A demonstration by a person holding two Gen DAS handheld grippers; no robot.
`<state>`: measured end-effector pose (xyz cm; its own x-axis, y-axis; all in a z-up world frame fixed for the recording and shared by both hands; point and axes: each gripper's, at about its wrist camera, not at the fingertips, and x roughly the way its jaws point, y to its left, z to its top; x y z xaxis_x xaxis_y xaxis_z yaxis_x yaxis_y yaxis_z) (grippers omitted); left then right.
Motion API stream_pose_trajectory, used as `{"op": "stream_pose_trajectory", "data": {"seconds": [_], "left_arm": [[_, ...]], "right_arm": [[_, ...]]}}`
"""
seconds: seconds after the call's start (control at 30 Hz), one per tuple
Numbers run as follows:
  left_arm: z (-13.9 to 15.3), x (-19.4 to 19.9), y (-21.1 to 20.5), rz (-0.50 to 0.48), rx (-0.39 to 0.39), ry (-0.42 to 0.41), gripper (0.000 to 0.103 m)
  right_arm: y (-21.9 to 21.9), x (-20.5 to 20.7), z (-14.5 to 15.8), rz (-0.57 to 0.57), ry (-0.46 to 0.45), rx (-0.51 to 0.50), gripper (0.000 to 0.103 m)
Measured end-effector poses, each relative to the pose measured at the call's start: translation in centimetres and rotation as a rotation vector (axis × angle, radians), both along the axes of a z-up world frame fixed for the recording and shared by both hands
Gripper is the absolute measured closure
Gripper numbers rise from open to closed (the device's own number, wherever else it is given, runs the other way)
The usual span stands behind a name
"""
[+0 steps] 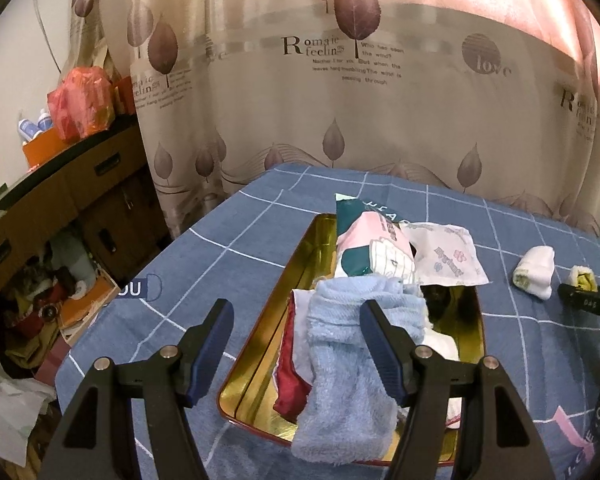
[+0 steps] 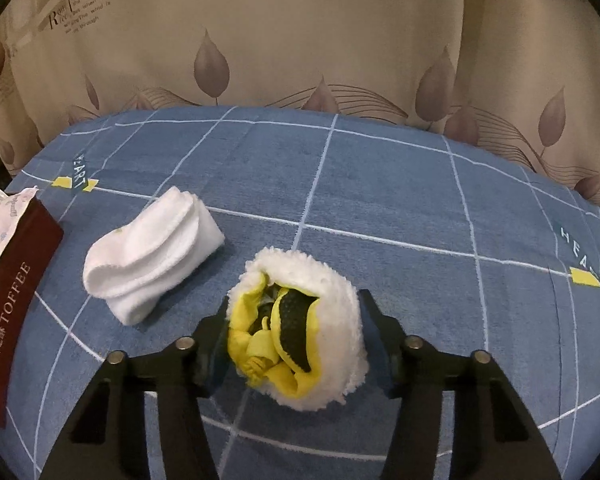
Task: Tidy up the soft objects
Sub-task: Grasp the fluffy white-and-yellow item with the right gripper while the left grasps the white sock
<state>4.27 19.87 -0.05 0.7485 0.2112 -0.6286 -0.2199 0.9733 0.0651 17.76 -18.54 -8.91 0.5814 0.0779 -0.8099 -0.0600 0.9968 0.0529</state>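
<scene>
A gold-lined toffee tin (image 1: pixel 260 320) lies on the blue checked cloth. It holds a light blue towel (image 1: pixel 348 364) that hangs over its near rim, a red cloth (image 1: pixel 290 376), tissue packs (image 1: pixel 376 248) and a printed pouch (image 1: pixel 448 256). My left gripper (image 1: pixel 296 316) is open above the tin, its right finger against the blue towel. In the right wrist view my right gripper (image 2: pixel 294 320) is open around a fluffy white roll with a yellow and black inside (image 2: pixel 300 332); its fingers flank the roll. A rolled white cloth (image 2: pixel 152 252) lies to its left.
The tin's red side (image 2: pixel 12 308) reads TOFFEE at the left of the right wrist view. A leaf-print curtain (image 1: pixel 340 80) hangs behind the table. A cluttered wooden cabinet (image 1: pixel 60 200) and floor items stand to the left.
</scene>
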Motion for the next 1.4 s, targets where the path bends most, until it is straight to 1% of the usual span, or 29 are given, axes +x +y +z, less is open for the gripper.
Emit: {"op": "stream_pose_trajectory", "data": {"seconds": [0.13,0.23,0.3,0.43,0.63,0.67,0.73,0.8,0.9,0.97,1.07,1.27,1.4], "left_arm": [[-0.1,0.0,-0.1,-0.002,-0.001,0.003,0.036],[-0.2,-0.1,-0.3,-0.001,0.017,0.0,0.036],[-0.2,-0.4,-0.8,-0.004,0.043,-0.01,0.036],[0.0,-1.0,-2.2,-0.051,0.076,-0.032,0.036],[0.2,-1.6,-5.3,-0.181,0.083,-0.024,0.036],[0.4,-1.7,-6.3,-0.214,0.09,-0.024,0.035],[0.8,-2.0,-7.8,-0.269,0.102,-0.028,0.035],[1.3,-2.2,-9.9,-0.351,0.111,-0.022,0.033],[1.8,-1.8,-13.1,-0.447,0.113,-0.009,0.033],[1.9,-1.2,-15.0,-0.501,0.11,0.001,0.033],[1.5,0.9,-17.7,-0.556,0.076,0.04,0.033],[-0.2,5.7,-21.7,-0.589,0.031,0.114,0.033],[-1.4,8.1,-23.6,-0.628,-0.007,0.156,0.033]], "right_arm": [[-0.8,-1.1,0.2,0.001,-0.005,0.015,0.059],[-1.7,-2.4,0.4,-0.002,-0.012,0.013,0.06],[-2.4,-3.5,0.5,-0.007,-0.016,0.009,0.06],[-4.3,-5.2,0.5,-0.021,-0.019,0.005,0.061],[-8.6,-7.6,0.5,-0.084,-0.016,0.019,0.061],[-9.3,-8.0,0.4,-0.092,-0.015,0.018,0.061],[-10.5,-8.7,0.3,-0.106,-0.017,0.022,0.065],[-11.5,-9.3,0.2,-0.121,-0.015,0.025,0.067],[-12.7,-9.9,0.0,-0.148,-0.018,0.06,0.068],[-12.9,-10.0,0.0,-0.152,-0.023,0.077,0.068],[-12.6,-9.9,0.0,-0.136,-0.025,0.078,0.069],[-12.9,-9.9,-0.3,-0.131,-0.023,0.091,0.071],[-12.5,-9.8,-0.3,-0.127,-0.015,0.07,0.071]]}}
